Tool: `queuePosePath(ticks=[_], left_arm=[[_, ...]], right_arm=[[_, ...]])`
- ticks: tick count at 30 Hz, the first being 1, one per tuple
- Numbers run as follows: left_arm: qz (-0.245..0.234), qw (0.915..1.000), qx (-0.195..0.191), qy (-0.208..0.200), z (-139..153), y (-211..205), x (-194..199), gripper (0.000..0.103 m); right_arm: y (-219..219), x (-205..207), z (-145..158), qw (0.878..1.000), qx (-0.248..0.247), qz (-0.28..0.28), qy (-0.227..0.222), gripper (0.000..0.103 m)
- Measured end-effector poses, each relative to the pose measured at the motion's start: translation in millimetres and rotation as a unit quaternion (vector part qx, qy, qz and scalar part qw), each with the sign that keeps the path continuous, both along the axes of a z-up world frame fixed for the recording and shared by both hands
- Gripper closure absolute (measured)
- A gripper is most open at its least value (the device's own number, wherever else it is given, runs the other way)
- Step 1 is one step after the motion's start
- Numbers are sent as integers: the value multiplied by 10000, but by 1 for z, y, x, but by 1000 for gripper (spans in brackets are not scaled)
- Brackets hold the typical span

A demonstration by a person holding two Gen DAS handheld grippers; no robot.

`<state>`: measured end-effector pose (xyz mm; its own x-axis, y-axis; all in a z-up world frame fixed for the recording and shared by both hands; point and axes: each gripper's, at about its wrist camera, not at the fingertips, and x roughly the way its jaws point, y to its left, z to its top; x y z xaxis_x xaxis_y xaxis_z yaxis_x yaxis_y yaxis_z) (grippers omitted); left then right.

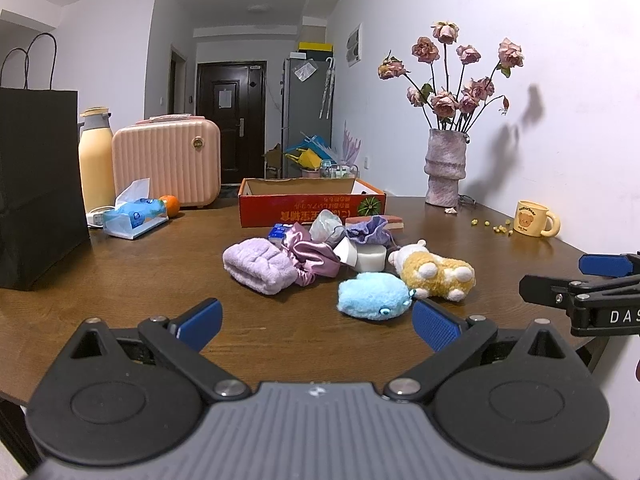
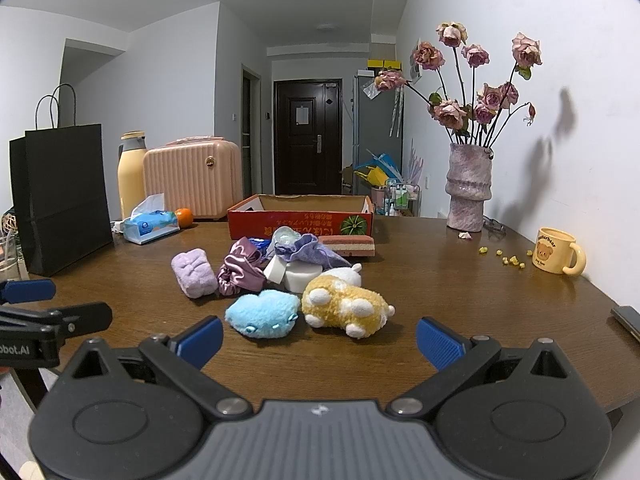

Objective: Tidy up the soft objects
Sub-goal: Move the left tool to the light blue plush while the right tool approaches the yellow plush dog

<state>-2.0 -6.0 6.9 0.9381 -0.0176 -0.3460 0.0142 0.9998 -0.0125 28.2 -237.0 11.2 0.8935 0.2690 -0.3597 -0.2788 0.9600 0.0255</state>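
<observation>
A pile of soft things lies mid-table: a blue plush point(image 1: 374, 295) point(image 2: 262, 313), a yellow and white plush dog point(image 1: 434, 274) point(image 2: 344, 306), a lilac folded towel point(image 1: 262, 265) point(image 2: 195, 273), a purple satin scrunchie point(image 1: 310, 258) point(image 2: 240, 268), a lilac pouch point(image 1: 366, 230) point(image 2: 304, 248) and white sponges point(image 1: 370, 258) point(image 2: 298, 276). An open red cardboard box point(image 1: 312, 208) point(image 2: 300, 216) stands behind them. My left gripper point(image 1: 318, 326) is open and empty, just short of the blue plush. My right gripper point(image 2: 320, 340) is open and empty, in front of both plushes.
A black paper bag point(image 1: 38, 184) point(image 2: 60, 196), yellow flask point(image 1: 96, 160), pink case point(image 1: 168, 160) and tissue pack point(image 1: 134, 216) stand at the left. A vase of dried roses point(image 1: 444, 168) point(image 2: 468, 188) and yellow mug point(image 1: 534, 218) point(image 2: 556, 256) stand by the right wall.
</observation>
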Motion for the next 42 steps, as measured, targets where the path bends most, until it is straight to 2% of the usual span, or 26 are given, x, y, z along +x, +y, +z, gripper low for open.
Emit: queuePosePath(ticks=[19,42], left_arm=[[-209,9993,-49,296,-6,-7,52,0],[-329,9955,51,885,-25,-23,128,0]], right_arm=[[-4,36,-7,9998,-86,-146,97,0],[-9,106,-33,9981,-45,-128,599,0]])
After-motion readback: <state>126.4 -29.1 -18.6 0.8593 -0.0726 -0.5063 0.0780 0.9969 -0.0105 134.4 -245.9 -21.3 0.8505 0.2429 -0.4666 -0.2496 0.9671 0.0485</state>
